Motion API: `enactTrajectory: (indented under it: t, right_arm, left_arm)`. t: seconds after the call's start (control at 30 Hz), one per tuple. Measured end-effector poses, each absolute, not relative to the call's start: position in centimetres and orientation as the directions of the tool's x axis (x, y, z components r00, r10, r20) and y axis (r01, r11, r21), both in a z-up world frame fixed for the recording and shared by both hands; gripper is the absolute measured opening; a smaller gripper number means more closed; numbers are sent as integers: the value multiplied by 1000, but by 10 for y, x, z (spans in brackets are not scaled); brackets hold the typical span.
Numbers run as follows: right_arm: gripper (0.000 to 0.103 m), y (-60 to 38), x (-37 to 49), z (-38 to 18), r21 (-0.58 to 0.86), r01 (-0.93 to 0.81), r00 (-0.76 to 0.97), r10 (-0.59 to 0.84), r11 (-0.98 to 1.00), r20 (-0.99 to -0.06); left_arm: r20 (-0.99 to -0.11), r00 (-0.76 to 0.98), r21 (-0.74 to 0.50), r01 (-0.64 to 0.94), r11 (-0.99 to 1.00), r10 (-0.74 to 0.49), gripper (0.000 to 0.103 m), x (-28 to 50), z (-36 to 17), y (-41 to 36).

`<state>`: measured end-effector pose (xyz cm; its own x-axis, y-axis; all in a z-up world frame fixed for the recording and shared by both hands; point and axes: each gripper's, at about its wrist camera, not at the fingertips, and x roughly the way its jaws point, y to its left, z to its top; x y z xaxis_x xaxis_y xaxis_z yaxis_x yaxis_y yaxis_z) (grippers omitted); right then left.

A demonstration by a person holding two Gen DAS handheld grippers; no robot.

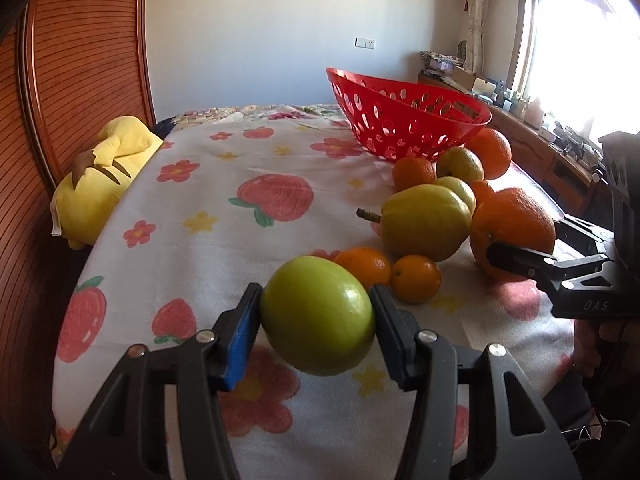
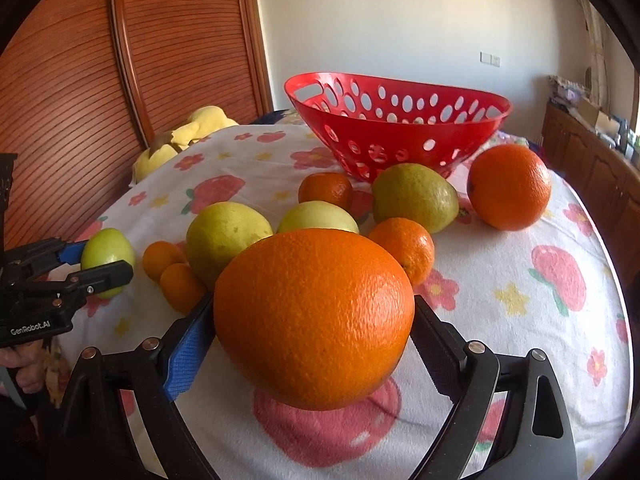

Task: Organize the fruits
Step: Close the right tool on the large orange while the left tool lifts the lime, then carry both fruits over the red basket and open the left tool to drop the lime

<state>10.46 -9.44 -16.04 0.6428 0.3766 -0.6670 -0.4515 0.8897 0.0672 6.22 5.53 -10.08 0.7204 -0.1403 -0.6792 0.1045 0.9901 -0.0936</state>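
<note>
My left gripper (image 1: 316, 320) is shut on a green apple (image 1: 318, 316), held just above the flowered cloth; it also shows in the right wrist view (image 2: 107, 258). My right gripper (image 2: 314, 328) is shut on a large orange (image 2: 314, 326), also seen in the left wrist view (image 1: 514, 230). A red perforated basket (image 1: 408, 120) (image 2: 400, 128) stands at the back. Between it and the grippers lie yellow-green pears (image 2: 226, 236), small tangerines (image 2: 182, 286) and another large orange (image 2: 509, 186).
A flowered cloth (image 1: 208, 208) covers the bed. A yellow plush toy (image 1: 102, 176) lies at the left edge against the wooden headboard (image 1: 80, 60). A wooden cabinet with clutter (image 1: 532, 136) runs along the right under the window.
</note>
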Motion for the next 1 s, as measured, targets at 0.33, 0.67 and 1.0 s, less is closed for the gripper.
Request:
enactTrajectory:
  t: [0.33,0.67,1.0]
  right_arm:
    - [93,-119,97,-156,111,-431,635,388,896,-668]
    - [93,-137,99,-123,105,-436,676,402,894,-617]
    - [93,-146,135,-74,63,-459,717,411,886,-562]
  left_arm:
    - [-643,750,-94,129,987,-159,53,62,-82,48]
    - [-589,786,-90,167,982,-188,53,78,-49,37]
    - [-531,817,-58,231,971,-226,53,110,-13,15]
